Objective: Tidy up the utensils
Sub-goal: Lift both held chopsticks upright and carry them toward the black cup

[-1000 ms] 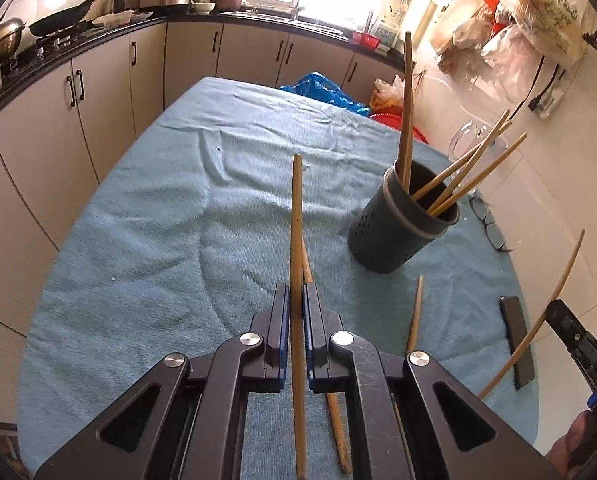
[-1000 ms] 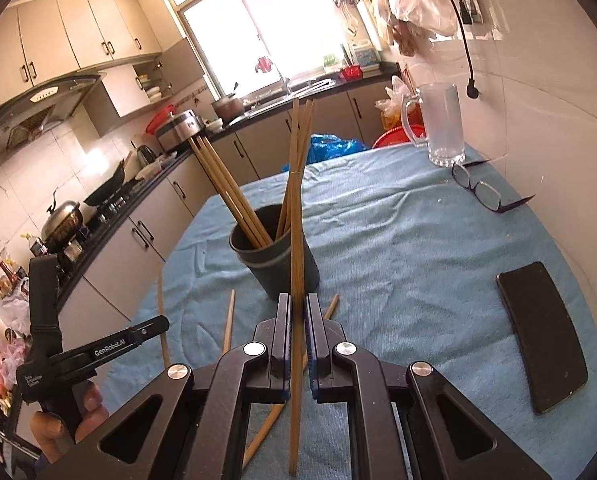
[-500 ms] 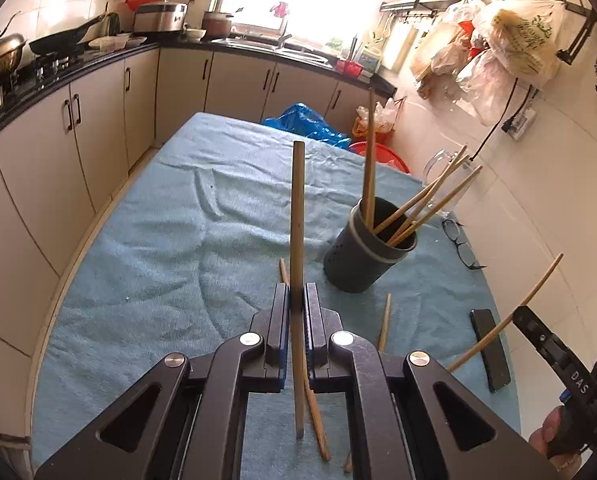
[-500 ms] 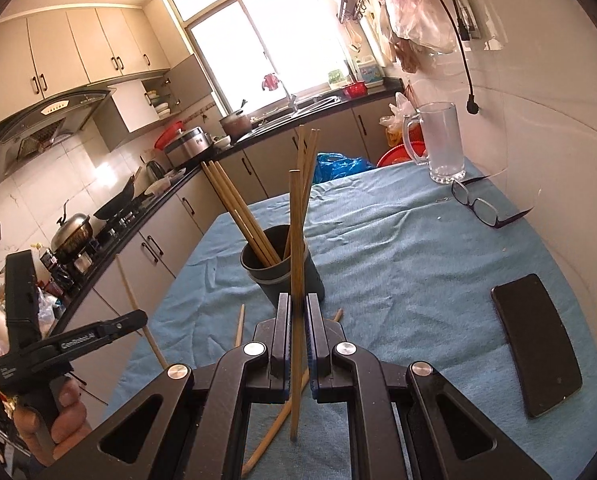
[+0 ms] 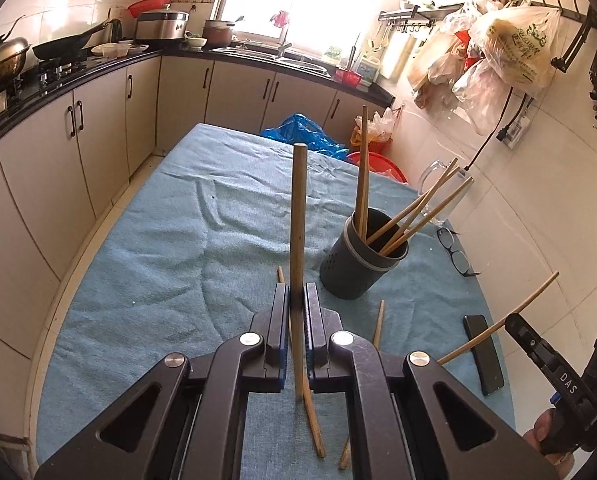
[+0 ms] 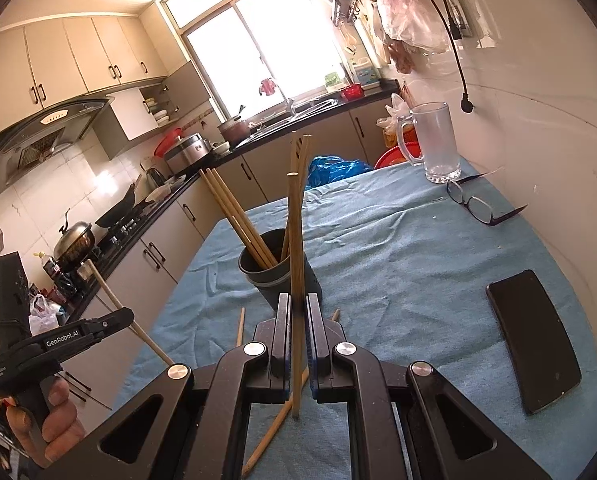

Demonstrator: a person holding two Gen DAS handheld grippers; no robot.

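Kitchen, blue-clothed bench (image 5: 146,264). Left gripper (image 5: 297,320) jaws clench a chopstick (image 5: 298,216); right gripper (image 6: 297,332) jaws clench another (image 6: 296,248) before the holder (image 6: 264,276).

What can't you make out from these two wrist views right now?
- Bottom of the dark utensil holder: hidden by its own wall in both views, so how the chopsticks sit inside is unknown.
- Loose chopsticks on the blue cloth: partly covered by the left tongs and the right tongs; their number is uncertain.
- Phone screen: dark, nothing readable.
- Person: only a hand shows, cut off by the right wrist view's edge.
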